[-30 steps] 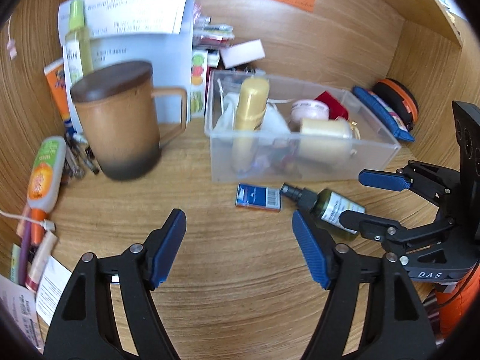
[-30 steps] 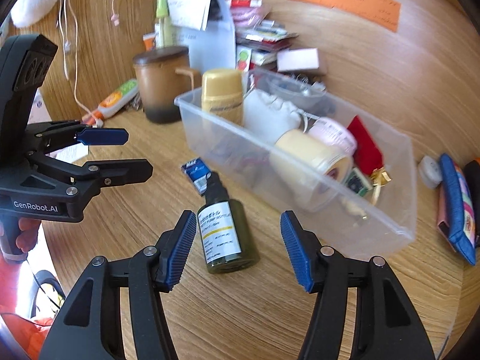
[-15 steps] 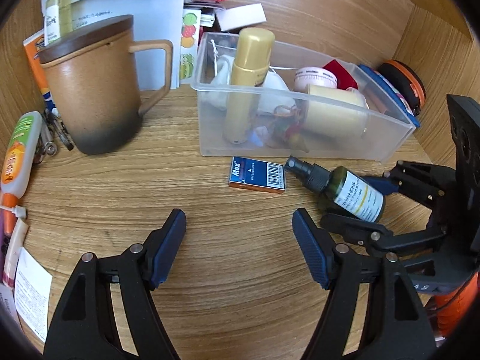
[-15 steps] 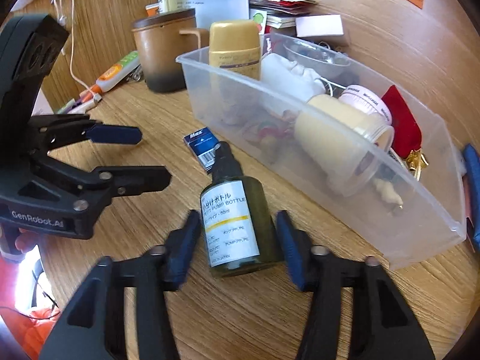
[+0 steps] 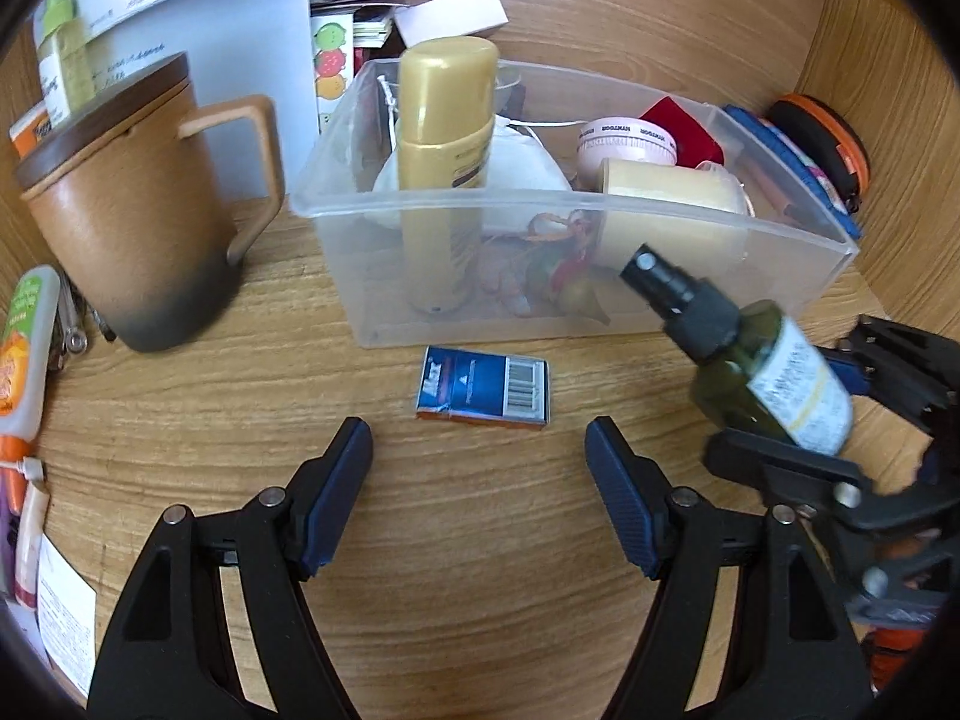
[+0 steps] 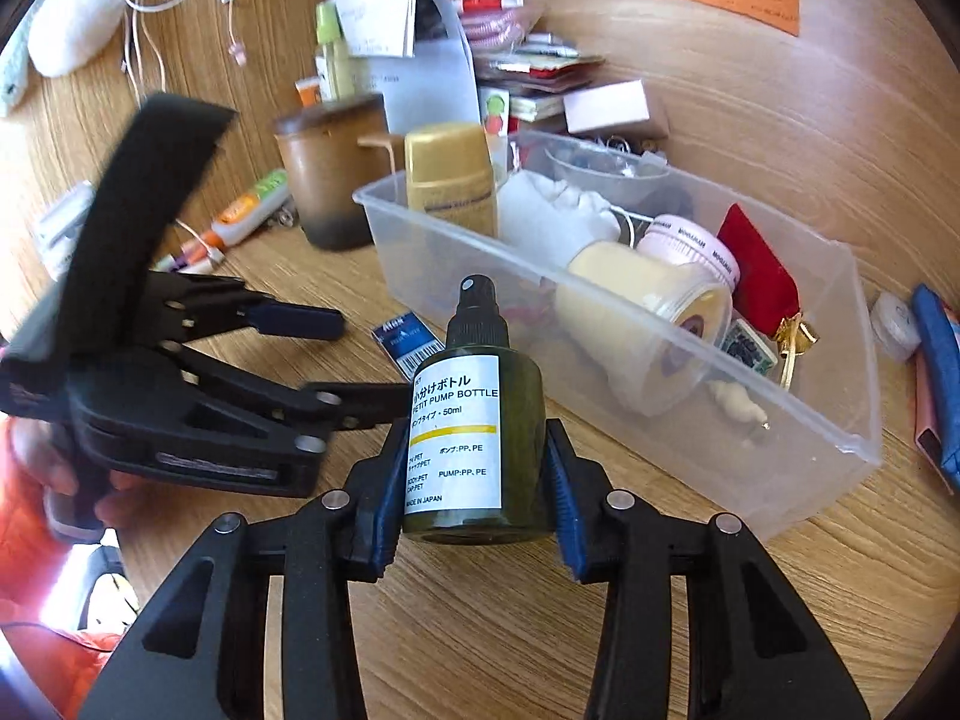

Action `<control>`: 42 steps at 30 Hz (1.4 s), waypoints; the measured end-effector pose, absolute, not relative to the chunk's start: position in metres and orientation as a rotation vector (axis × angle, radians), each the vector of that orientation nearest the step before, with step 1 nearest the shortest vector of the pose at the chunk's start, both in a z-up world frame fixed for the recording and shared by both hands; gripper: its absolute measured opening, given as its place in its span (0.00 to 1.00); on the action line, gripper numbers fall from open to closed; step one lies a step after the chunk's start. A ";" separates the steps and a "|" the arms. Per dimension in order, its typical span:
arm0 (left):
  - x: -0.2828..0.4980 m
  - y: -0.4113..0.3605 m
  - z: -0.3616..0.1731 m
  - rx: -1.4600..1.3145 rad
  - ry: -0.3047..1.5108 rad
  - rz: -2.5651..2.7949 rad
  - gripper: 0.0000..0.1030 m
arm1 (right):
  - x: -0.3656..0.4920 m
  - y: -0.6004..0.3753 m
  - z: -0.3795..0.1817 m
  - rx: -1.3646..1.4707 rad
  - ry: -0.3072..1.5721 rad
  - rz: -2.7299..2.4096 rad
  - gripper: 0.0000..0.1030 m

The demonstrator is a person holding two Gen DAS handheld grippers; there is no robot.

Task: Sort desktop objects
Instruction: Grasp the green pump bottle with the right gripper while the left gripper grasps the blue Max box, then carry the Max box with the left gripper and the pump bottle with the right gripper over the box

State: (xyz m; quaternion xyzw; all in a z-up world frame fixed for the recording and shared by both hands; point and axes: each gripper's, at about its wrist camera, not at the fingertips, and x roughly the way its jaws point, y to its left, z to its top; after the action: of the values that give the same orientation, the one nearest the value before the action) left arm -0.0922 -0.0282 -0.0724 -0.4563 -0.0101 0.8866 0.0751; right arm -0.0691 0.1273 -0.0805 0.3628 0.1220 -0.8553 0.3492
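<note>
My right gripper [image 6: 474, 480] is shut on a dark green pump bottle [image 6: 465, 438] with a white label and black nozzle. It holds the bottle off the desk, in front of the clear plastic bin [image 6: 780, 420]. The bottle also shows in the left wrist view [image 5: 762, 372], tilted, at the right. My left gripper [image 5: 480, 468] is open and empty, just behind a small blue box [image 5: 483, 384] that lies flat before the bin [image 5: 336, 204]. The bin holds a gold bottle [image 5: 444, 168], a cream jar [image 5: 666, 210], a pink jar and red cloth.
A brown lidded mug [image 5: 132, 216] stands left of the bin. Tubes and pens [image 5: 24, 348] lie at the far left. Papers and packets are stacked at the back [image 5: 198, 12]. A blue pouch and an orange-rimmed case [image 5: 822, 150] lie right of the bin.
My right gripper closed on the pump bottle and lifted it off the desk. My left gripper moved forward toward the blue box and stayed open.
</note>
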 end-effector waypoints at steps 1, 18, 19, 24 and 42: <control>-0.094 -0.025 -0.073 -1.369 -0.016 2.668 0.71 | -0.068 0.129 -0.079 0.930 0.305 -2.216 0.37; -0.104 -0.001 -0.075 -1.330 0.142 2.702 0.45 | -0.063 0.157 -0.051 0.807 0.128 -2.224 0.37; -0.102 0.002 -0.076 -1.316 0.169 2.713 0.45 | -0.064 0.158 -0.050 0.806 0.117 -2.227 0.37; -0.087 0.016 -0.071 -1.267 0.269 2.726 0.45 | -0.067 0.165 -0.047 0.807 0.074 -2.235 0.37; -0.053 0.004 -0.004 -1.019 0.208 2.807 0.45 | -0.072 0.186 -0.032 0.815 0.074 -2.329 0.37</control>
State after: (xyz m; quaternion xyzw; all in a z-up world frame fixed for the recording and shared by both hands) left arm -0.0534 0.0043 -0.0041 -0.3394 0.0694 0.9352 0.0739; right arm -0.0722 0.1857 -0.0325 0.3118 0.0284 -0.8904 0.3303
